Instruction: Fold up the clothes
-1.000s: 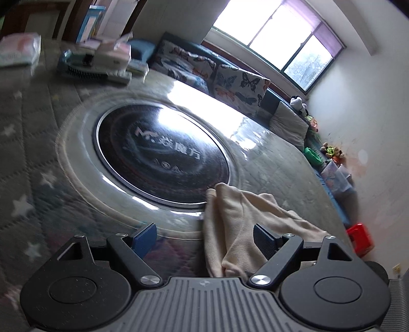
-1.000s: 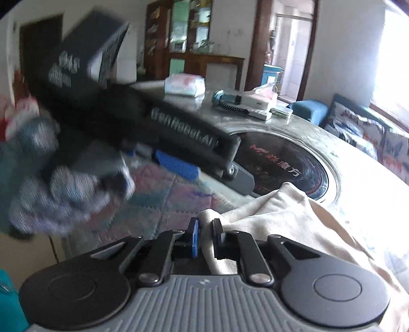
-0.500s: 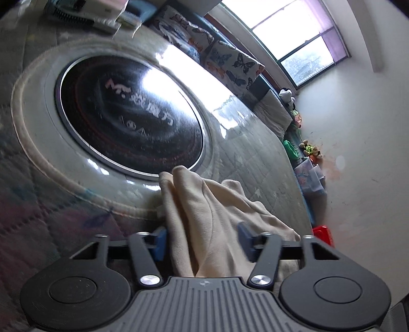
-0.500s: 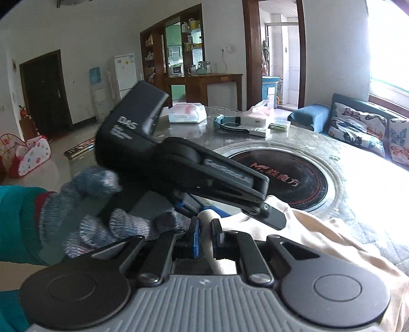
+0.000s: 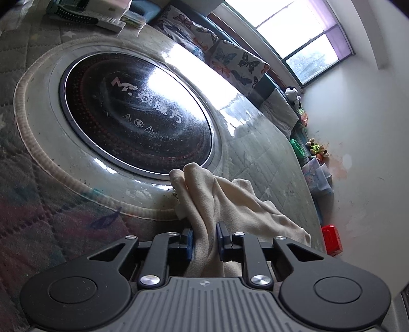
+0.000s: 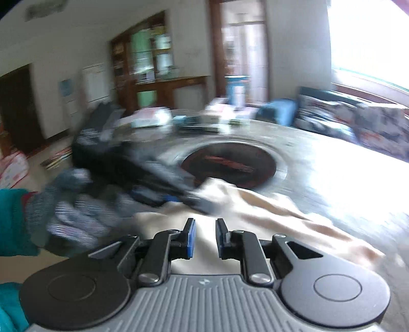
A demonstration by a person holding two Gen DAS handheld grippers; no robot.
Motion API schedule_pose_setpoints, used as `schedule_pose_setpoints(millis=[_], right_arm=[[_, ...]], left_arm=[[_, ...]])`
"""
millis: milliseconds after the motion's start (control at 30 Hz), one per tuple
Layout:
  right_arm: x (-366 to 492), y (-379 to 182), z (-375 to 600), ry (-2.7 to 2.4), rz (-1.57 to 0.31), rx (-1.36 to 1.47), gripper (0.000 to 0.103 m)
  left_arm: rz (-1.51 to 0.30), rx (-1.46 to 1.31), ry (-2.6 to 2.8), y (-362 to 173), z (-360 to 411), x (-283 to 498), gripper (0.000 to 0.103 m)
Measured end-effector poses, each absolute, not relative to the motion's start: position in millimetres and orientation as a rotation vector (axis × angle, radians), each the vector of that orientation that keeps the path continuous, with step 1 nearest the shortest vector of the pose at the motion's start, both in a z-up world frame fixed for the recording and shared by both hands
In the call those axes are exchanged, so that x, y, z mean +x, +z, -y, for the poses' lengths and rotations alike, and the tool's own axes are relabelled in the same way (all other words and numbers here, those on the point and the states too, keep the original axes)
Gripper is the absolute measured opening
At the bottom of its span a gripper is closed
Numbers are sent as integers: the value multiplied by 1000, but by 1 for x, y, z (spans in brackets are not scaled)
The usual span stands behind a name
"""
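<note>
A: Where is the cloth?

B: A cream cloth (image 5: pixel 230 204) lies bunched on a round table (image 5: pixel 268 158), at the near right of a black glass disc (image 5: pixel 135 112) set in the table's middle. It is heaped in soft ridges, not flat, with no clean crease to be seen.

A: What are the grippers doing?

B: The left gripper (image 5: pixel 204 240) has its two blue-padded fingers closed on a thick ridge of the cloth, which fills the gap between them. In the right wrist view the same gripper appears blurred at the left, held by a gloved hand (image 6: pixel 76 212) in a teal sleeve (image 6: pixel 12 222), its tip at the cloth's far edge. The right gripper (image 6: pixel 204 238) has a moderate gap between its fingers, with pale cloth (image 6: pixel 281 212) showing behind the gap. Whether the pads touch the fabric I cannot tell; that view is smeared with motion.

A: How far along is the folding?

B: My judgement: somewhere in the middle of handling. The cloth is gathered and gripped at one ridge by the left claw, but it shows no neat folded rectangle. What seems left is to lay it flat and make tidy folds.

A: Anything else?

B: Boxes (image 5: pixel 102 15) sit at the table's far edge, and a butterfly-print sofa (image 5: pixel 230 58) stands under a bright window (image 5: pixel 294 33).
</note>
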State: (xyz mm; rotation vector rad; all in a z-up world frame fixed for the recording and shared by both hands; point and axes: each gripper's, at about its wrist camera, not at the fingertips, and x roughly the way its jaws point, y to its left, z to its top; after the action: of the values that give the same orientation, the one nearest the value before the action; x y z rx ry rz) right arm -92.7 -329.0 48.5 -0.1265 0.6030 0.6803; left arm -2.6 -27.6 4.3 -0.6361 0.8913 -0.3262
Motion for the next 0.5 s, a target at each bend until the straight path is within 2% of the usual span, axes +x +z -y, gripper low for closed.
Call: schedule_pose_setpoints(millis=[33,100,233,367,500], right_arm=[[-89,45,341,622,-612,-115,18],[-80,38,367,505,-633,-79,35],[-67,22,405,325,-650,-16,36],[-56,7,429,245,-673,75,45],[-50,-8,442,238,-692,172,47]], left_arm=[[-889,-628,-324,5,28,-3,20],[-885,-612,-320,6,29,-2,20],[-877,-580,-312,8,32,-2,20],[-862,-537,-311,13,37,-2,20],[-843,-486,-318,20,44,-2,20]])
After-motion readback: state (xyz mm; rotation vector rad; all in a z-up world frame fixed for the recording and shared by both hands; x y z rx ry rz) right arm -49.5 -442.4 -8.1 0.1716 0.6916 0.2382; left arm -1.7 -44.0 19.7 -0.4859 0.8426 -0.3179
